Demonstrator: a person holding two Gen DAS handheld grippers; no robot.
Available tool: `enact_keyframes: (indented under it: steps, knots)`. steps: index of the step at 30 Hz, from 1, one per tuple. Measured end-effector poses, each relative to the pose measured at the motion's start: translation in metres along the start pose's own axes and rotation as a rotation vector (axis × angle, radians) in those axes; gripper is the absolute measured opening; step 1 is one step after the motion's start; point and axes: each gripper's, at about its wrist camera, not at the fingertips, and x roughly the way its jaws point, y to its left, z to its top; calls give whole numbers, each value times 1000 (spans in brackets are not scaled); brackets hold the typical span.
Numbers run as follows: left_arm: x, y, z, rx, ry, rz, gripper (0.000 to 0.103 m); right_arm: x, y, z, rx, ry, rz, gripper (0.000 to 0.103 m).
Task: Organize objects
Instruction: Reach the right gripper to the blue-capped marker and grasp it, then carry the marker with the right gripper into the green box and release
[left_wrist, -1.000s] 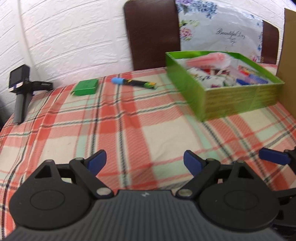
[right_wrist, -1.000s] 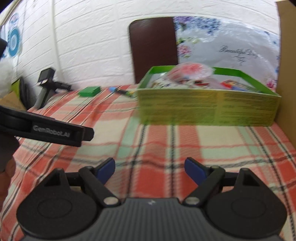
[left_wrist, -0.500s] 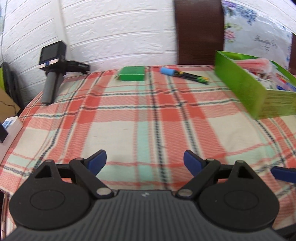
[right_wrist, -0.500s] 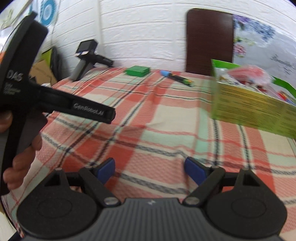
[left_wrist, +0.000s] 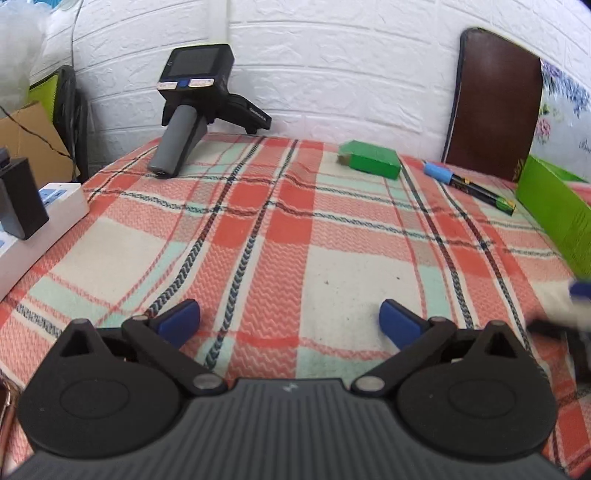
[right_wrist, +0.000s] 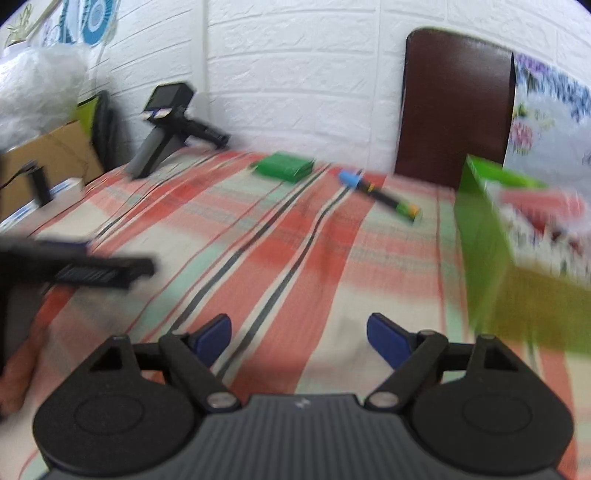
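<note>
Left wrist view: the left gripper (left_wrist: 290, 319) hangs over the plaid tablecloth (left_wrist: 288, 236), jaws spread wide and empty. At one o'clock lies the small green box (left_wrist: 371, 159); the marker (left_wrist: 467, 182) lies at two o'clock, near the green bin (left_wrist: 554, 210).

Right wrist view, blurred: the right gripper (right_wrist: 298, 338) is likewise spread and empty. The marker (right_wrist: 380, 194) sits at one o'clock, well apart from the fingers. It looks light, stiff and prone to rolling; pinching across mid-barrel seems best. The small box (right_wrist: 284, 167) probably suits a grip across its narrow sides.
</note>
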Motion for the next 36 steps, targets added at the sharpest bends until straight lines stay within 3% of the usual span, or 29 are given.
enact_keyframes:
  steps: [4, 7, 12, 15, 17, 18, 19, 20, 22, 24, 36]
  knots:
    - [-1, -7, -1, 27, -17, -1, 103, 36, -20, 41, 20, -48, -62, 84]
    - [2, -2, -1, 9, -17, -13, 103, 74, -35, 66, 45, -30, -111, 86]
    - [2, 0, -1, 0, -21, -16, 103, 128, -36, 83, -47, -15, -210, 88]
    - [2, 2, -1, -12, -25, -25, 103, 152, -34, 88, -107, 25, -207, 88]
    - [2, 3, -1, -19, -28, -29, 103, 162, -41, 91, -72, 73, -153, 87]
    - [2, 3, -1, -21, -28, -29, 103, 166, -48, 95, -15, 101, -111, 84]
    - [2, 2, -1, -23, -29, -29, 103, 167, -58, 96, 57, 126, -49, 69]
    - [2, 2, -1, -24, -29, -29, 103, 165, -65, 95, 105, 131, -15, 62]
    - [2, 3, 0, -27, -31, -30, 103, 157, -64, 90, 101, 129, 2, 33]
    - [2, 3, 0, -29, -31, -32, 103, 145, -64, 82, 130, 131, 40, 18]
    - [5, -3, 1, 5, -3, -6, 103, -6, -16, -20, 13, 88, 125, 18]
